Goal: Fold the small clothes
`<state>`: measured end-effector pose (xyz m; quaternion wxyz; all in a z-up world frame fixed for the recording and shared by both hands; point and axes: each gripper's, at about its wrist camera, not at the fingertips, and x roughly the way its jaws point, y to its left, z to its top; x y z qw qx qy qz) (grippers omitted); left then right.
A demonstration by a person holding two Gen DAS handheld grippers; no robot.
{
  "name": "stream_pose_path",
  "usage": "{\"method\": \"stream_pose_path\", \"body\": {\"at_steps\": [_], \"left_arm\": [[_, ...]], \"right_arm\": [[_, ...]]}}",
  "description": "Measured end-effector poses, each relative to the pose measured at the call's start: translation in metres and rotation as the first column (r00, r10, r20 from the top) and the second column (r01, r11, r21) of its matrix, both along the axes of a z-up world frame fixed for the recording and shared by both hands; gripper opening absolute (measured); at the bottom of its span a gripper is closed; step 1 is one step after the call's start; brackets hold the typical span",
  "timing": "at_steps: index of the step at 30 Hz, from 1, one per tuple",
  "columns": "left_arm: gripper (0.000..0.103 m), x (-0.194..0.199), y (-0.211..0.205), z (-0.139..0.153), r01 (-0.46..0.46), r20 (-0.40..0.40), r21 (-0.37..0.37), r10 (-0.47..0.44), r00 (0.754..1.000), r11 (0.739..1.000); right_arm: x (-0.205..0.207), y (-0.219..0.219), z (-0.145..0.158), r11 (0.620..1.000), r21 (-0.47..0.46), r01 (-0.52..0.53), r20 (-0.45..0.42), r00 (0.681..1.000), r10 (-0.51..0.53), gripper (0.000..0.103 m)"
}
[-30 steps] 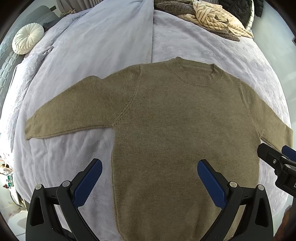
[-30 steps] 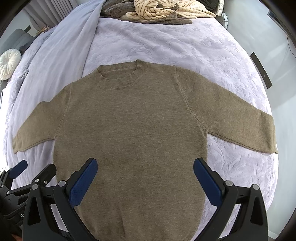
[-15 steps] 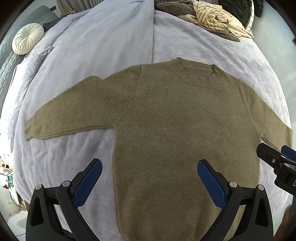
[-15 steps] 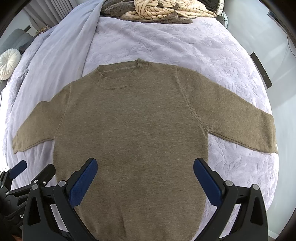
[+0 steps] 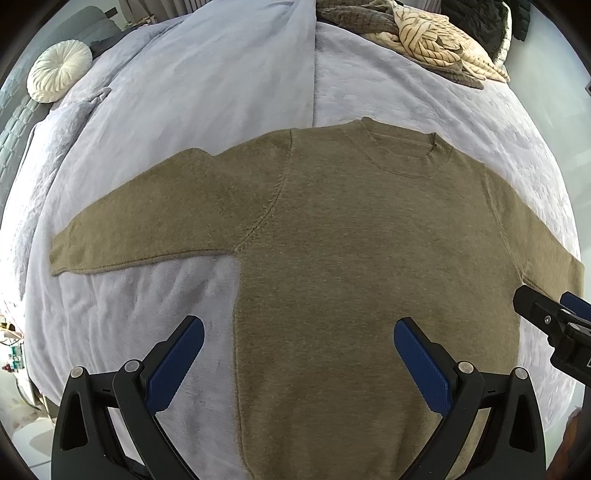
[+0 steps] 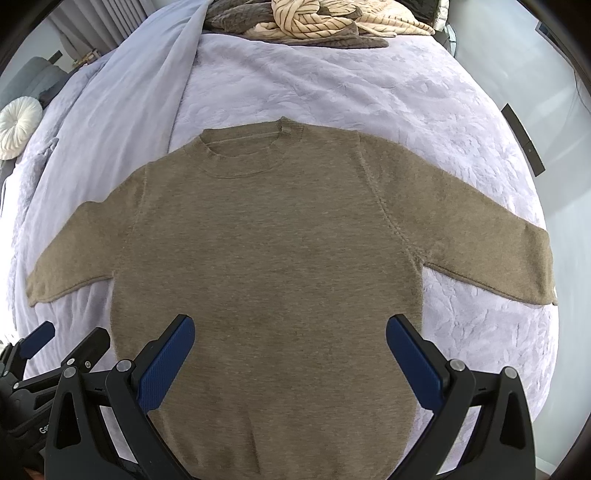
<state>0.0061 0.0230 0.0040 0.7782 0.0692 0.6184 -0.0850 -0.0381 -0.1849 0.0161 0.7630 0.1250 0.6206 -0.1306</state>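
Observation:
An olive-brown knit sweater [image 5: 351, 240] lies flat and face up on the bed, neck away from me, both sleeves spread out sideways; it also shows in the right wrist view [image 6: 266, 251]. My left gripper [image 5: 299, 332] is open and empty, held above the sweater's lower left edge. My right gripper [image 6: 290, 330] is open and empty above the sweater's lower body. The right gripper also shows at the right edge of the left wrist view [image 5: 554, 317], and the left gripper at the lower left of the right wrist view [image 6: 55, 343].
The lilac bedspread [image 5: 406, 92] covers the bed, with a smoother sheet [image 5: 221, 81] folded over its left half. A pile of knitted clothes [image 6: 325, 18] lies at the far end. A round white cushion [image 5: 59, 75] sits far left.

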Motion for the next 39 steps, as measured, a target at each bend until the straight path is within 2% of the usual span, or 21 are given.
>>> {"method": "stream_pose_path", "body": {"at_steps": [5,10,12,16,19,23,25,29,31,33,35,38,39], "left_arm": [[0.103,0.001,0.011,-0.004,-0.007,-0.001,-0.014,0.007,1.0,1.0],[0.103,0.006,0.038,-0.016,-0.048,-0.014,-0.06,0.047,0.999,0.997],[0.103,0.009,0.055,-0.022,-0.078,-0.017,-0.079,0.077,0.997,0.994],[0.103,0.022,0.098,-0.037,-0.152,-0.014,-0.112,0.151,0.988,0.982],[0.103,0.034,0.142,-0.051,-0.237,-0.01,-0.127,0.238,0.971,0.963],[0.103,0.051,0.209,-0.073,-0.378,0.003,-0.131,0.382,0.924,0.916],[0.103,0.061,0.246,-0.085,-0.452,0.009,-0.154,0.459,0.889,0.879],[0.103,0.081,0.298,-0.114,-0.54,0.022,-0.21,0.556,0.831,0.815],[0.103,0.09,0.313,-0.13,-0.56,-0.006,-0.248,0.577,0.817,0.79],[0.103,0.097,0.324,-0.142,-0.585,-0.043,-0.3,0.602,0.797,0.753],[0.103,0.1,0.334,-0.141,-0.6,-0.029,-0.377,0.639,0.769,0.705],[0.103,0.1,0.339,-0.128,-0.559,0.023,-0.475,0.645,0.764,0.679],[0.101,0.1,0.338,-0.124,-0.542,0.045,-0.493,0.642,0.765,0.68]], "right_arm": [[0.004,0.01,-0.006,1.0,0.014,-0.012,-0.017,1.0,0.012,0.103],[0.007,0.025,-0.016,0.997,0.06,-0.041,-0.022,0.999,0.043,0.103],[0.009,0.035,-0.02,0.995,0.082,-0.062,-0.016,0.998,0.063,0.103],[0.014,0.057,-0.034,0.979,0.184,-0.088,-0.01,0.996,0.091,0.103],[0.02,0.079,-0.051,0.963,0.247,-0.104,-0.021,0.993,0.113,0.103],[0.025,0.11,-0.072,0.95,0.275,-0.147,-0.042,0.985,0.165,0.103],[0.026,0.122,-0.08,0.943,0.284,-0.173,-0.046,0.98,0.193,0.103],[0.027,0.15,-0.095,0.926,0.304,-0.224,-0.059,0.966,0.254,0.103],[0.028,0.163,-0.104,0.918,0.312,-0.243,-0.067,0.959,0.276,0.103],[0.029,0.17,-0.113,0.914,0.319,-0.249,-0.078,0.955,0.287,0.103],[0.029,0.179,-0.12,0.906,0.336,-0.257,-0.076,0.952,0.297,0.103],[0.03,0.189,-0.126,0.898,0.347,-0.271,-0.065,0.948,0.312,0.103],[0.029,0.191,-0.127,0.895,0.352,-0.273,-0.06,0.948,0.313,0.103]]}}
